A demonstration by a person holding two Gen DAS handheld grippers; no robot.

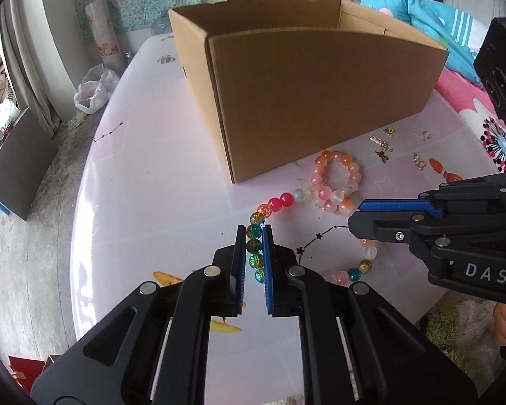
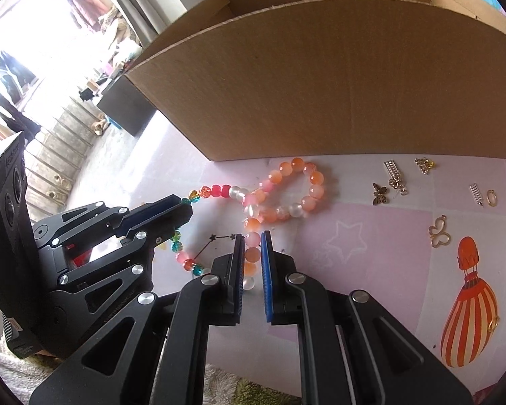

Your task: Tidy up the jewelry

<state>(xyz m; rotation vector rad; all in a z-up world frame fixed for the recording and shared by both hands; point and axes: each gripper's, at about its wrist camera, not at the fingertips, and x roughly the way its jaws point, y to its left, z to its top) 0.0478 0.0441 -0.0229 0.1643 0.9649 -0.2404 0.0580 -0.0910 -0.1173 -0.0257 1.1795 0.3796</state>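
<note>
My left gripper (image 1: 254,233) is closed down on the green and teal end of the bead string (image 1: 288,199), its blue pads tight against the beads on both sides. My right gripper (image 2: 252,238) is pinched the same way on the peach and pink beads at the other side of the strand. I have no earlier view to compare with, so I only report the grip as it stands.

The string lies on the table (image 1: 145,182) in a figure-eight: one loop of orange and pink beads sits just in front of the box (image 1: 320,101), close to its wall but not touching it as far as I can tell; the other loop, with red, amber and teal beads, curves between my two grippers. The crossing of the two loops lies near my right gripper's tips.

The box is open at the top and stands upright on the table behind the beads.

To the right of the string, near the box's front corner, small gold charms (image 2: 380,193) are scattered on the table, among them a butterfly and an oval ring (image 2: 492,198). They lie apart from the beads and from both grippers.
</note>
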